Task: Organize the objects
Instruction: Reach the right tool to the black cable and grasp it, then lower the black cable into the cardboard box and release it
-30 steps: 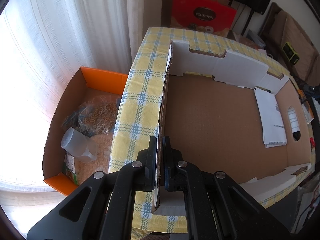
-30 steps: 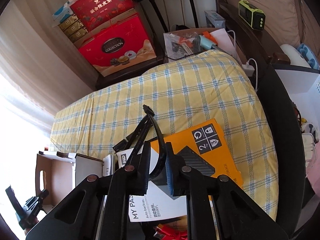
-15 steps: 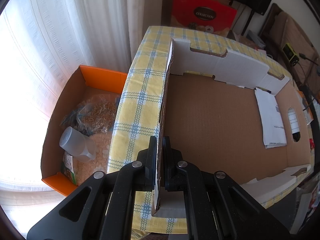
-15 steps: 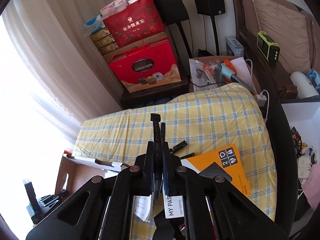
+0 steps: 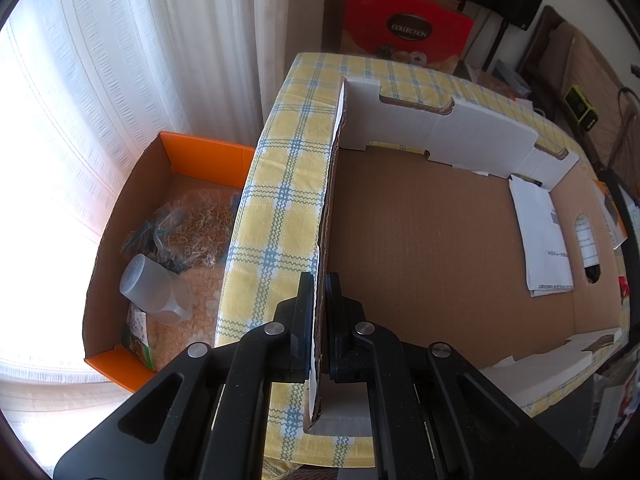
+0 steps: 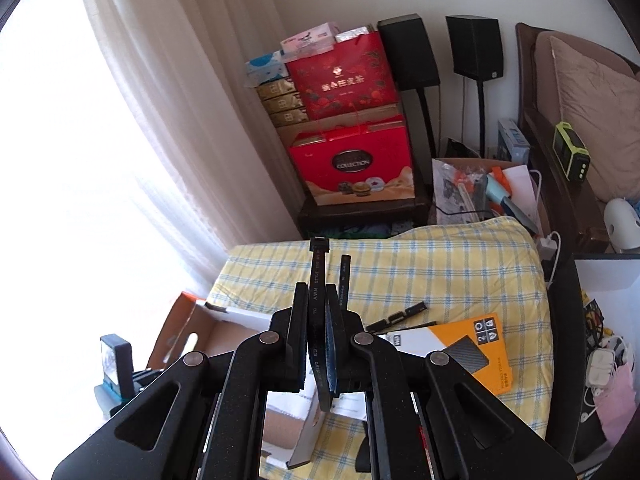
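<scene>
My left gripper (image 5: 319, 280) is shut on the left side wall (image 5: 329, 216) of a shallow open cardboard box (image 5: 420, 240) that lies on the yellow checked tablecloth (image 5: 276, 208). A white folded paper (image 5: 540, 236) lies in the box at the right. My right gripper (image 6: 315, 292) is shut on a flat black cable (image 6: 319, 276) and holds it up above the table; its plug end points up. An orange and white hard-drive package (image 6: 468, 344) lies on the cloth (image 6: 440, 272) below, with another black cable end (image 6: 396, 316) beside it. The box corner shows in the right wrist view (image 6: 224, 320).
An orange-edged carton (image 5: 168, 240) with bags and a plastic cup (image 5: 154, 294) stands on the floor left of the table, by the curtain. Red gift boxes (image 6: 352, 164), speakers, a box of clutter (image 6: 480, 188) and a sofa stand beyond the table.
My right gripper closed on the black cable and lifted it well above the table and the orange package. My left gripper kept its hold on the box wall.
</scene>
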